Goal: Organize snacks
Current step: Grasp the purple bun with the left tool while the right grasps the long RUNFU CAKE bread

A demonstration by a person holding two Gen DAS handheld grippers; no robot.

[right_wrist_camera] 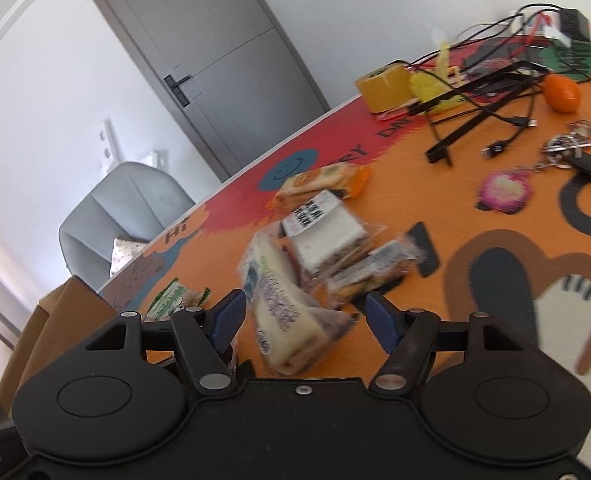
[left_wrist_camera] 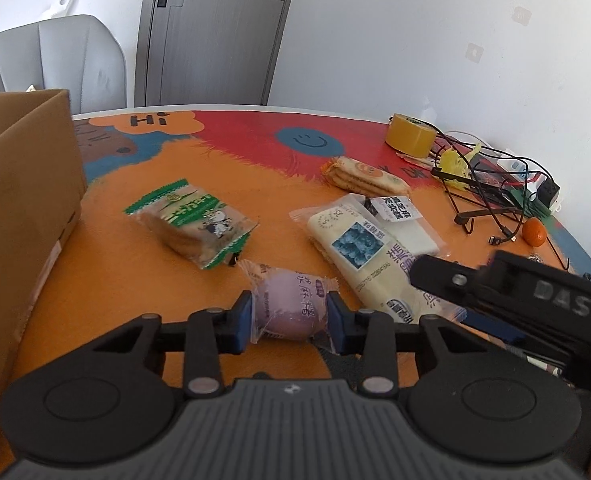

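My left gripper (left_wrist_camera: 289,316) is shut on a purple wrapped bun (left_wrist_camera: 289,306) just above the orange table. A green-wrapped cake (left_wrist_camera: 193,222) lies ahead of it, left of centre. A long cream blueberry bread pack (left_wrist_camera: 365,258) and a white sandwich pack (left_wrist_camera: 399,216) lie to the right, with an orange cracker pack (left_wrist_camera: 365,176) behind them. My right gripper (right_wrist_camera: 305,320) is open, its jaws on either side of the near end of the cream bread pack (right_wrist_camera: 279,308). Its black body (left_wrist_camera: 527,300) shows at the right of the left wrist view.
A brown cardboard box (left_wrist_camera: 23,184) stands at the left. A yellow tape roll (left_wrist_camera: 409,136), tangled cables (left_wrist_camera: 491,184), an orange fruit (left_wrist_camera: 534,232), keys (right_wrist_camera: 567,146) and a pink charm (right_wrist_camera: 503,192) lie at the far right. A grey chair (left_wrist_camera: 51,56) stands behind the table.
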